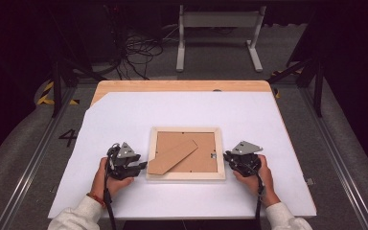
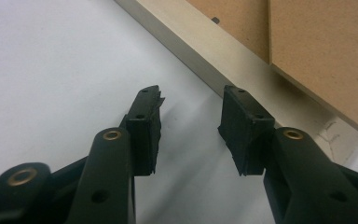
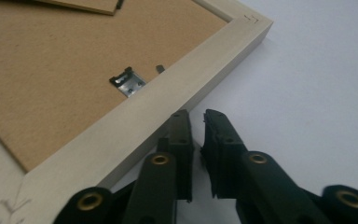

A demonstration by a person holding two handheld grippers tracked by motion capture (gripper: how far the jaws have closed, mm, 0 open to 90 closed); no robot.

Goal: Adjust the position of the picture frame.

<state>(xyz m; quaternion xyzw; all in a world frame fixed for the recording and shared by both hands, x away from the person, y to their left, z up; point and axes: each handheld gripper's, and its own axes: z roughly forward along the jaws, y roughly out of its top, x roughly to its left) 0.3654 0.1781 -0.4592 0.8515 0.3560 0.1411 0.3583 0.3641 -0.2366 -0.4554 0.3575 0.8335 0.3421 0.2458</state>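
We see both forearms, in pale sleeves, coming in from the near edge of the tabletop (image 1: 124,108), each hand wrapped round a gripper and lying low over the white sheet that covers it. The left gripper (image 1: 141,166) sits just beside the left side of the picture frame (image 1: 186,176), pointing right toward it; in the left gripper view its jaws stand clearly apart with bare white sheet between them, one pad (image 2: 241,127) close to the frame's pale wooden edge (image 2: 200,56) and nothing clamped. The right gripper (image 1: 226,155) is at the frame's right side, pointing left; in the right gripper view its jaws are nearly together with a narrow gap between them, lying against the outer face of the wooden edge (image 3: 135,126) without pinching it, so it holds nothing. We can read a single "4" (image 1: 68,137) marked on the floor to the left of the tabletop; two small stamped marks sit at the frame's corners but are too faint to read. The picture frame lies face down near the middle of the tabletop, slightly toward the near side, between the two grippers. It is a light, unpainted wooden rectangle with mitred corners and a brown fibreboard back; a long brown stand flap (image 1: 171,157) lies diagonally across the back, and a small metal hanger clip (image 3: 128,82) is fixed near the right edge.
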